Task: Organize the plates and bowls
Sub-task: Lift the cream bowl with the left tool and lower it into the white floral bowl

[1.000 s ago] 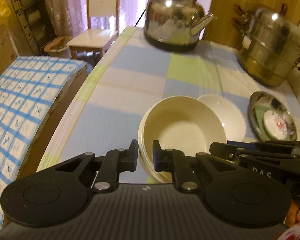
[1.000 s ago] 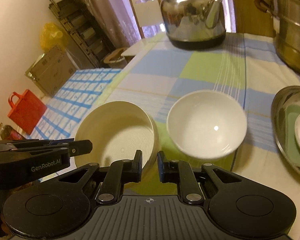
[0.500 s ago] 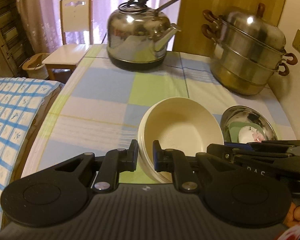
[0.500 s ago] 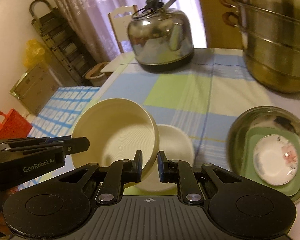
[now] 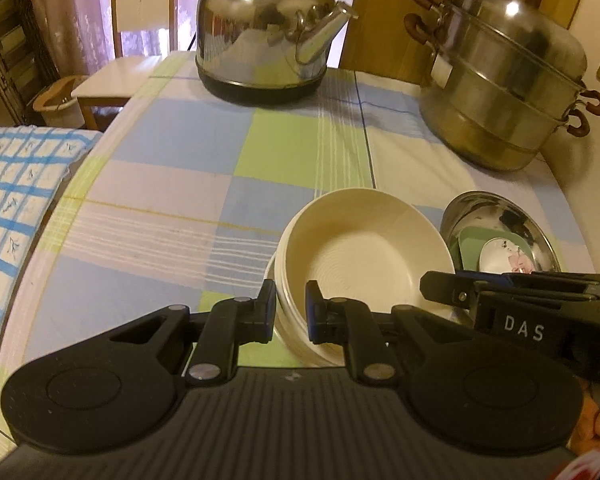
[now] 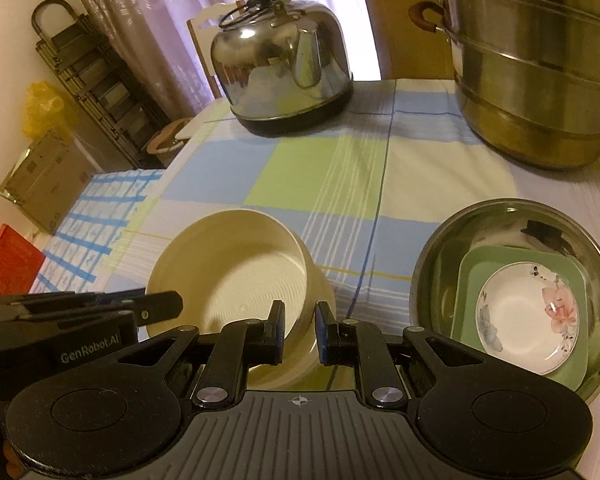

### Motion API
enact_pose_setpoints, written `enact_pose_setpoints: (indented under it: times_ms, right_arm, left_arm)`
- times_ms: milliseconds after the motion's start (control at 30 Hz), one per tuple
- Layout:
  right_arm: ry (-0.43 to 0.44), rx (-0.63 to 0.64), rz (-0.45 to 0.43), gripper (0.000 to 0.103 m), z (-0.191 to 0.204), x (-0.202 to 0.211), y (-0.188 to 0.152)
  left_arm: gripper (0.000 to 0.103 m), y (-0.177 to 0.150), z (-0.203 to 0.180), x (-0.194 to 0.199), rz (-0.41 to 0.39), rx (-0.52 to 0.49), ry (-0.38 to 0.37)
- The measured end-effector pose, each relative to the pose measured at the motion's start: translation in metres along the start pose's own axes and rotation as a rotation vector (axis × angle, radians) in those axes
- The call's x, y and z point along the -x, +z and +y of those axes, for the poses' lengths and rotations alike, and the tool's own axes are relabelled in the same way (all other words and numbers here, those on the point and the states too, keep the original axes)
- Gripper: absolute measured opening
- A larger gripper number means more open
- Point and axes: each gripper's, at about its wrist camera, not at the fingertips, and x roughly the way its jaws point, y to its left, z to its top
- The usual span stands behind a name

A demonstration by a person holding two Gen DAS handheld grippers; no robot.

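Observation:
A cream bowl [image 5: 364,256] with a ringed inside hangs tilted over the checked tablecloth, gripped from two sides. My left gripper [image 5: 291,312] is shut on its near-left rim. My right gripper [image 6: 299,332] is shut on the opposite rim of the same cream bowl [image 6: 236,264]. Just right of it sits a steel basin [image 6: 432,264] holding a green square plate [image 6: 476,280] with a flowered saucer [image 6: 528,316] on top. The white bowl seen earlier does not show clearly; the cream bowl covers that spot.
A steel kettle [image 5: 264,28] stands at the table's far side and a stacked steel steamer pot [image 5: 508,92] at the far right. A blue-checked cloth [image 5: 16,184] lies past the table's left edge, with a chair [image 5: 140,40] behind.
Both grippers have carried the cream bowl to the right, up beside the steel basin. The white bowl passed beneath it and dropped out of sight.

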Motion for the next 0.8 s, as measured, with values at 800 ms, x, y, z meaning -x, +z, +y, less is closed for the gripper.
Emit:
enact_pose_setpoints:
  times_ms: [800]
  right_arm:
    - [0.000,-0.003,0.038,0.016,-0.007,-0.021,-0.002]
  left_arm:
    - [0.017,-0.003,-0.003,-0.019,0.040,0.010,0.020]
